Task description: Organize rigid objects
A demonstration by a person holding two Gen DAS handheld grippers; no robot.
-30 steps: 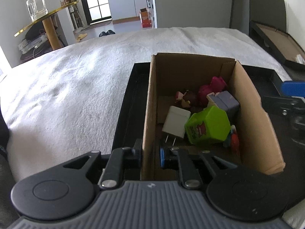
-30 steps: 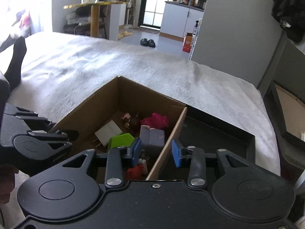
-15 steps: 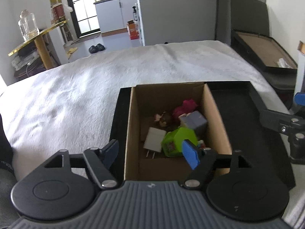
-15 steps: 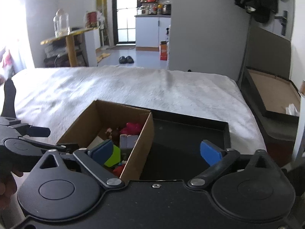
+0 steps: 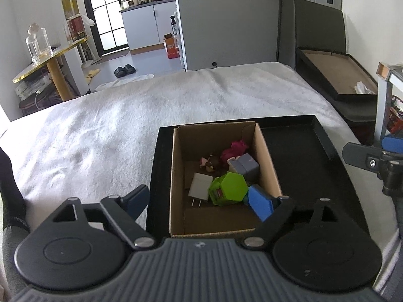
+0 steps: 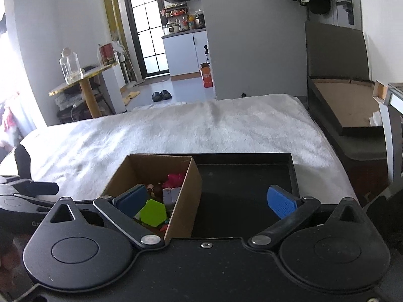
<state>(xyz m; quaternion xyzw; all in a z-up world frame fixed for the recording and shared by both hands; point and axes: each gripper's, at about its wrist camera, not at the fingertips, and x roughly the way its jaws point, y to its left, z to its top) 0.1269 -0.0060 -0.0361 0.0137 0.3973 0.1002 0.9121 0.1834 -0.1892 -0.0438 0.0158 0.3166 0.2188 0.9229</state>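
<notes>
A brown cardboard box (image 5: 178, 176) stands in the left part of a black tray (image 5: 309, 171) on the white bed. In the box lie a green hexagonal container (image 5: 230, 187), a white plug adapter (image 5: 200, 187), a grey cube (image 5: 245, 163), a pink toy (image 5: 235, 148) and a small figure (image 5: 210, 162). My left gripper (image 5: 199, 202) is open and empty, above the box's near end. My right gripper (image 6: 206, 201) is open and empty, astride the box's right wall (image 6: 186, 198). The green container (image 6: 153, 212) shows there too.
The white bed cover (image 5: 100, 130) spreads left and beyond the tray. A dark case with a brown lining (image 5: 340, 80) stands at the right. A gold-edged side table (image 5: 50, 52) with a glass bottle is at the far left. Kitchen cabinets lie beyond.
Both grippers were shut on the box's side walls one second ago. They have opened, let go and pulled back and up, so the box looks smaller and rests in the tray.
</notes>
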